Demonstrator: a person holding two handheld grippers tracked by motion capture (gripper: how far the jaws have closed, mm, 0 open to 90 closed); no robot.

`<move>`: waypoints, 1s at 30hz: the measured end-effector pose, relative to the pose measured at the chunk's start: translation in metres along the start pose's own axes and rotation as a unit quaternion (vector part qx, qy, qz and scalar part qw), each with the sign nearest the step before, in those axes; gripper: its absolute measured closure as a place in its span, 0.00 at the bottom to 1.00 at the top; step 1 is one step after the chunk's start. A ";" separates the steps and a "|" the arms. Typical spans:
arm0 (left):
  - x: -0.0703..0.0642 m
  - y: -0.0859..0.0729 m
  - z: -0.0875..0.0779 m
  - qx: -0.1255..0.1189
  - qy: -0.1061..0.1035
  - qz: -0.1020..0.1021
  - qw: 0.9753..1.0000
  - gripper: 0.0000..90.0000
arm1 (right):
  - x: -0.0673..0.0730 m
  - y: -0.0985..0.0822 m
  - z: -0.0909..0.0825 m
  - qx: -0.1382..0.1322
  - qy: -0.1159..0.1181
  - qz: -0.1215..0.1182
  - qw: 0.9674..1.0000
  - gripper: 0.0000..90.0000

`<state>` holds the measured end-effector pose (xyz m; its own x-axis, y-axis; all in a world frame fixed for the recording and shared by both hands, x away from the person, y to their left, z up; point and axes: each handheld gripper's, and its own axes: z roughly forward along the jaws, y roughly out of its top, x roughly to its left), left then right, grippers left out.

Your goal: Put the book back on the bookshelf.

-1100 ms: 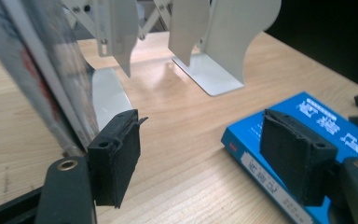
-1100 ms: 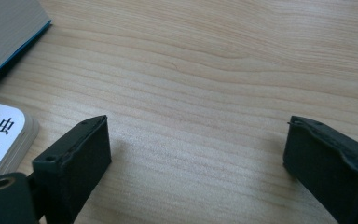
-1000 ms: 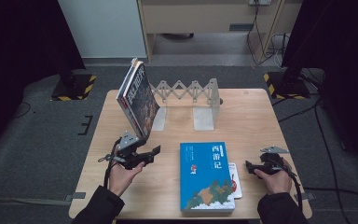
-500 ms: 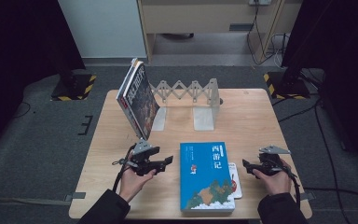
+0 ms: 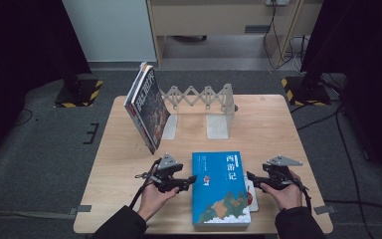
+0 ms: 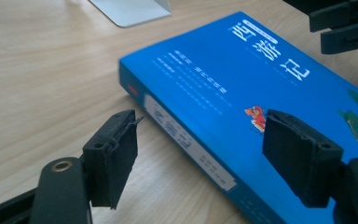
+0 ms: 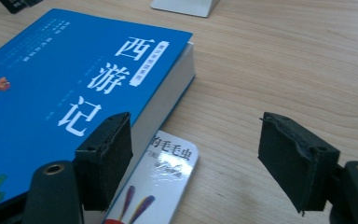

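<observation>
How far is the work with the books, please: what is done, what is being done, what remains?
Done: one book already leans against the expandable metal rack. In hand: the left gripper and right gripper, both open, flank the blue book, which lies flat on the table; neither grips it. Left: probably lifting it to the rack, then the thin white book underneath.
</observation>
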<state>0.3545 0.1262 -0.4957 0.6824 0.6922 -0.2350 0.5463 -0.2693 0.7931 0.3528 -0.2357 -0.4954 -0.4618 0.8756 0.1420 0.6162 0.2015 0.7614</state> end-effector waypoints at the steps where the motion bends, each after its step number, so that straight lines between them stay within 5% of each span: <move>1: -0.001 -0.001 0.002 0.002 -0.003 0.000 1.000 0.28 | 0.001 0.000 0.001 -0.001 0.002 0.001 1.000 0.29; 15: -0.004 -0.010 0.019 0.022 -0.024 -0.018 0.999 0.23 | 0.023 -0.002 0.016 0.016 0.059 0.010 0.998 0.31; 23: -0.004 -0.016 0.032 0.010 -0.056 -0.060 0.997 0.16 | 0.026 -0.002 0.021 0.018 0.073 0.019 0.997 0.30; 30: -0.003 -0.019 0.040 0.004 -0.062 -0.081 0.995 0.08 | 0.028 -0.002 0.024 0.023 0.083 0.036 0.996 0.30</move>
<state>0.3614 0.1027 -0.5327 0.6394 0.6387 -0.4281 0.6581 -0.1667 0.7343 0.3537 -0.2015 -0.5081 -0.5125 0.8043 0.3008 0.6779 0.1640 0.7166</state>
